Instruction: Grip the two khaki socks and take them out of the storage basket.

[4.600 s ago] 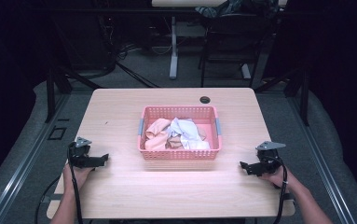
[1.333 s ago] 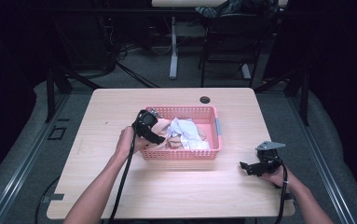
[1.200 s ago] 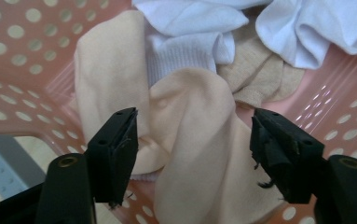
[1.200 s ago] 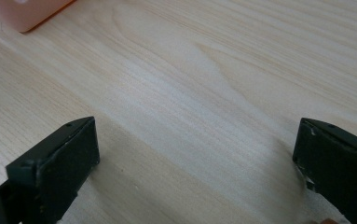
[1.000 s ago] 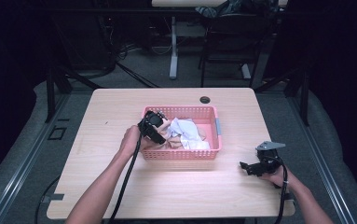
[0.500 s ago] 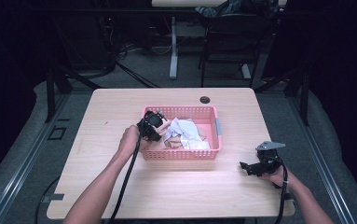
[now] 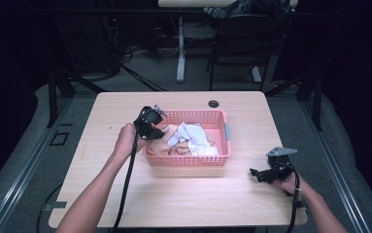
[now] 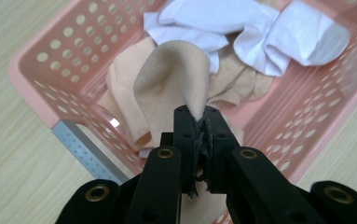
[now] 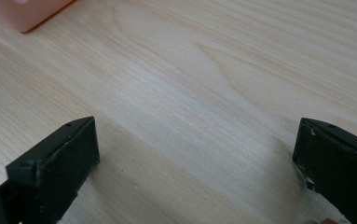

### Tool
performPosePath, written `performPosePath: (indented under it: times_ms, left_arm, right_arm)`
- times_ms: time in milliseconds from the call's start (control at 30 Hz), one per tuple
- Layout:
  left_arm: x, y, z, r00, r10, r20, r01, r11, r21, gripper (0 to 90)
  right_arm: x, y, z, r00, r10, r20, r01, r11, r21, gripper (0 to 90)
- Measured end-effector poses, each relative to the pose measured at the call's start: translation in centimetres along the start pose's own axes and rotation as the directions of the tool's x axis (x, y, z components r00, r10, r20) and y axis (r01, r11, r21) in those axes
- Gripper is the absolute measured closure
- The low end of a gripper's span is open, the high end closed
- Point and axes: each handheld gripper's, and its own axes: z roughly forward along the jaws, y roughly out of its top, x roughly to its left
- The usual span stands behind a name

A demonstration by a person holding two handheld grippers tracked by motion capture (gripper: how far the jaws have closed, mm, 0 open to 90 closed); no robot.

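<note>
A pink plastic basket (image 7: 222, 156) (image 8: 45, 88) sits mid-table and holds beige and white socks. My left gripper (image 7: 155, 131) (image 8: 203, 135) hangs over the basket's left end, shut on a beige sock (image 8: 176, 79); the sock's fold rises from between the black jaws, which have just closed on it. White socks (image 8: 260, 32) (image 7: 193, 136) lie further along the basket. My right gripper (image 7: 256, 174) (image 9: 195, 163) rests on the table at the right front, open, with bare wood between its jaws.
The light wooden table (image 7: 183, 194) has a round black cable hole (image 7: 213, 103) near its far edge. A grey handle plate (image 8: 85, 151) is on the basket's end. Dark floor, table legs and a chair lie beyond.
The left gripper came from the table's left front to the basket, dipped into its left end, closed on the beige sock and has lifted slightly. The right gripper has stayed put.
</note>
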Motion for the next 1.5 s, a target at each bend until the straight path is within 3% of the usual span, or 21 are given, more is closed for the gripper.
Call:
performPosePath:
  times_ms: [367, 900, 1500]
  left_arm:
    - [0.3, 1.3, -2.9, 0.9997, 0.003, -0.023, -0.004, 0.9987, -0.051, 85.6]
    - [1.7, 1.7, -6.8, 0.998, -0.022, -0.059, 0.015, 0.9935, -0.113, 85.6]
    - [4.3, -0.9, -10.1, 0.9903, -0.095, -0.101, 0.079, 0.9849, -0.154, 85.6]
  right_arm:
    - [0.0, 0.0, 0.0, 1.0, -0.002, -0.004, 0.002, 1.0, 0.0, 0.0]
    - [0.0, 0.0, 0.0, 1.0, -0.002, -0.005, 0.002, 1.0, 0.0, 0.0]
    - [0.0, 0.0, 0.0, 1.0, -0.002, -0.004, 0.002, 1.0, 0.001, 0.0]
